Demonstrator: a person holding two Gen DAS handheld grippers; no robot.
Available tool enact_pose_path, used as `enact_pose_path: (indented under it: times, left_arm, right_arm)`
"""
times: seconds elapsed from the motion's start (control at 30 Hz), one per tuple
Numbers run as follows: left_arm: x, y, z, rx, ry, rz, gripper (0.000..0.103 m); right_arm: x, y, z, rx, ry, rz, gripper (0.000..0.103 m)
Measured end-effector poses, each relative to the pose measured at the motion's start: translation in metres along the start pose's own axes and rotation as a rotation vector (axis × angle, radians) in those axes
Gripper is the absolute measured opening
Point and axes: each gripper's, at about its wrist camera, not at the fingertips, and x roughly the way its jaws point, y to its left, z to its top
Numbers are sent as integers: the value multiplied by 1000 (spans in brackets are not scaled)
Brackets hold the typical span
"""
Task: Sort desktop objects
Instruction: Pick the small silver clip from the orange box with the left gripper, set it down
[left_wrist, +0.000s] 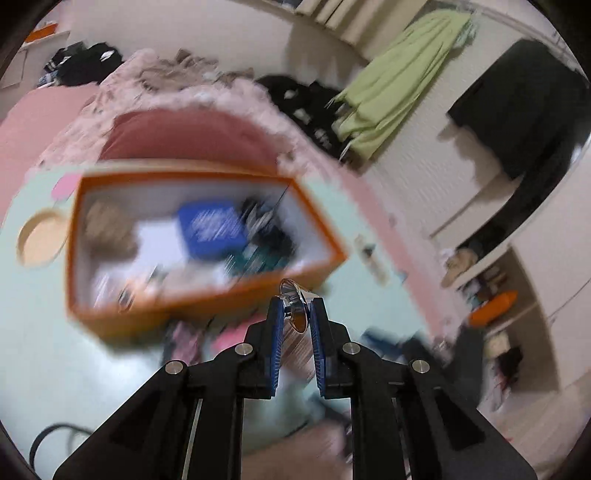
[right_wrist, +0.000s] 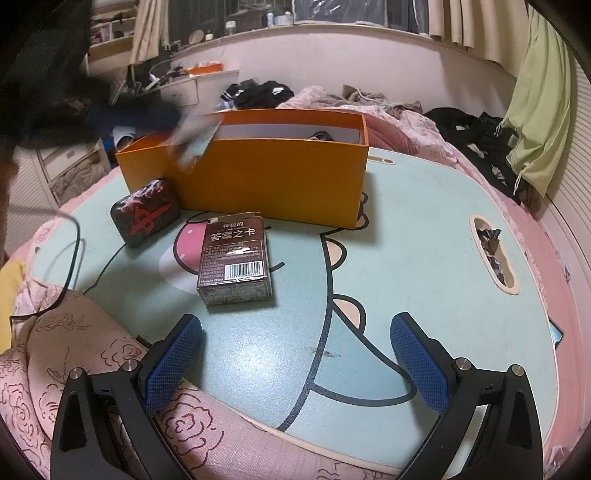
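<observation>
a small shiny clear-wrapped item (left_wrist: 295, 306) sat pinched between the blue pads of the left gripper (left_wrist: 295, 317), jaws narrow and clamped on it, its top poking just past the fingertips. it hung near the corner of the orange box (left_wrist: 207, 310), likely so it could be dropped in with the sorted clutter. on the mint table (right_wrist: 406, 229) a brown card box (right_wrist: 234, 258) and a dark case (right_wrist: 146, 212) lay unsorted, just ahead of the right gripper (right_wrist: 295, 350), whose jaws stood wide and empty above the table
</observation>
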Motion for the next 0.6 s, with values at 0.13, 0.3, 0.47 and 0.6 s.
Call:
enact_pose_path:
  times: [0.13,0.3,0.47,0.6]
  left_arm:
    - [7,22,-32,6,22,84,16]
    - [15,21,-46,85,-33,180,19]
    - [-6,17,-56,124,-113,175,61]
    - [-42,21,-69,156,-221,277,76]
  right_arm:
    - [0,0,0,0,-1,0,102]
    - [-1,1,0,1,-1,0,102]
    - [0,1,0,1,-1,-1,102]
    - [0,1,0,1,-1,-1,102]
